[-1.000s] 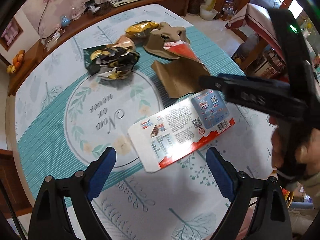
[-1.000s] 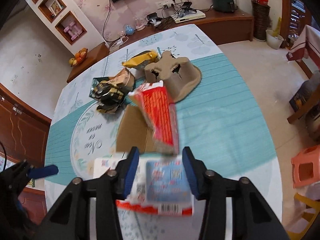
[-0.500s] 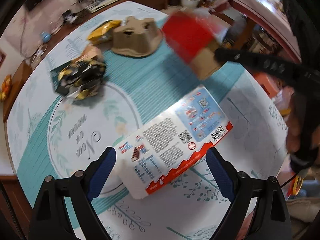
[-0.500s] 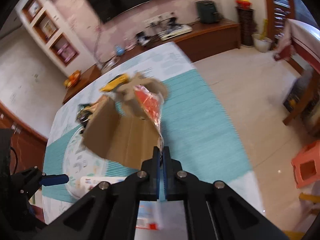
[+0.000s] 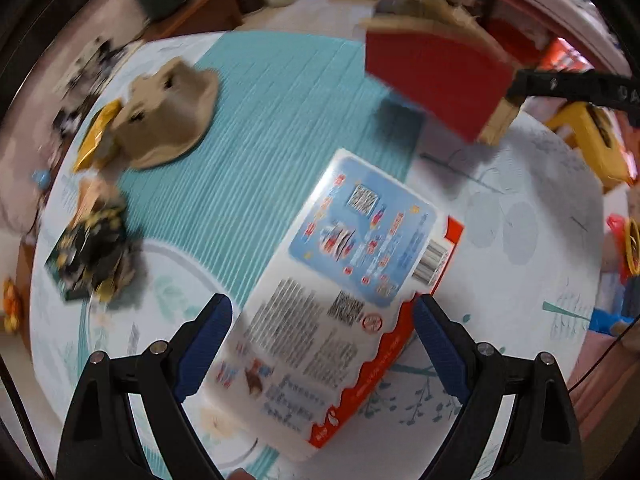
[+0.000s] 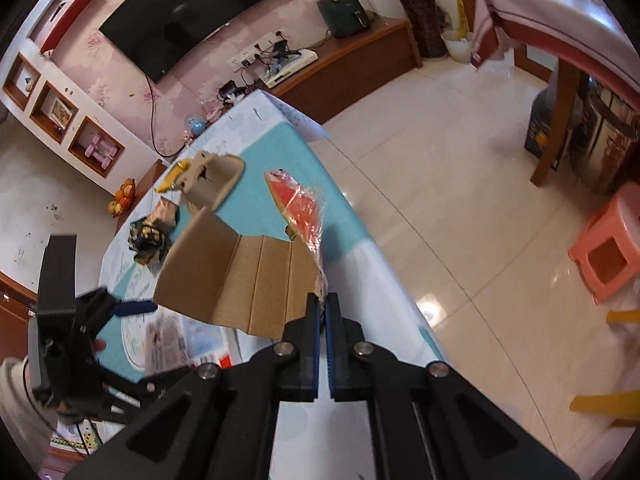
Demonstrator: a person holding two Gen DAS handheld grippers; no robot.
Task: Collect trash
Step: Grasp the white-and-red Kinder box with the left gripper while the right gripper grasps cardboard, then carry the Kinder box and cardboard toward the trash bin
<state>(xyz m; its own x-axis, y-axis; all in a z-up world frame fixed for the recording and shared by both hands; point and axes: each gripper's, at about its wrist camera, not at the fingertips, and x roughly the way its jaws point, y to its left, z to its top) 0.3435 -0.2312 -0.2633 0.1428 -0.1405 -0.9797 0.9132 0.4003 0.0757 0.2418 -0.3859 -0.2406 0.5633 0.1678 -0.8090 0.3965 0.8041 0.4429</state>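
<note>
Domestic living room. Wall-mounted black flat-screen television [image 6: 192,12] on pink floral wallpaper at far; low brown wooden sideboard [image 6: 360,56] beneath; white wall niches [image 6: 52,112] far left; glossy cream floor tiles [image 6: 460,200]; pink plastic stool [image 6: 608,244] right.

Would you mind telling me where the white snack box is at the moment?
The snack box lies flat on the table, between the open jaws of the left gripper in its wrist view, right of the crumpled wrappers.

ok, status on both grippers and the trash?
Right gripper shut on cardboard wrapper, lifted. Left gripper open over white box, not gripped. Nothing in the way.
</note>
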